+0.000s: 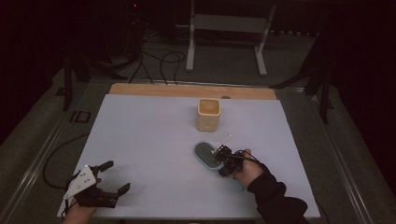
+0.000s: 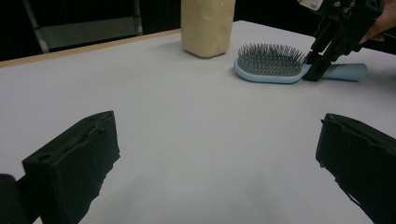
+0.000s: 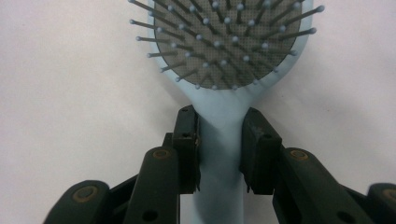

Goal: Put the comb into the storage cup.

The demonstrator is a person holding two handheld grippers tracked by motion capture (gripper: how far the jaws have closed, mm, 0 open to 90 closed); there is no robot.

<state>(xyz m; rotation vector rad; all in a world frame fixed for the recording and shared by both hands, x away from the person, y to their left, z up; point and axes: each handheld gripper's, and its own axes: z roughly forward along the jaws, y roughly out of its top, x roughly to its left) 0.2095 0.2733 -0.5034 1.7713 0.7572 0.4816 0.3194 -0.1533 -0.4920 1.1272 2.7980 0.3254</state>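
The pale blue hairbrush (image 3: 219, 56) lies bristles-up on the white worktop (image 1: 154, 140) toward its right edge, near the cream cup (image 1: 208, 114), its handle pinched by the right gripper (image 3: 219, 144), while the left gripper (image 1: 100, 184) rests wide open at the near-left corner.

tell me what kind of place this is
Probably a lab or recording room, not a home: a table under a plain white sheet, cables across the dark floor, and a metal stand behind it.
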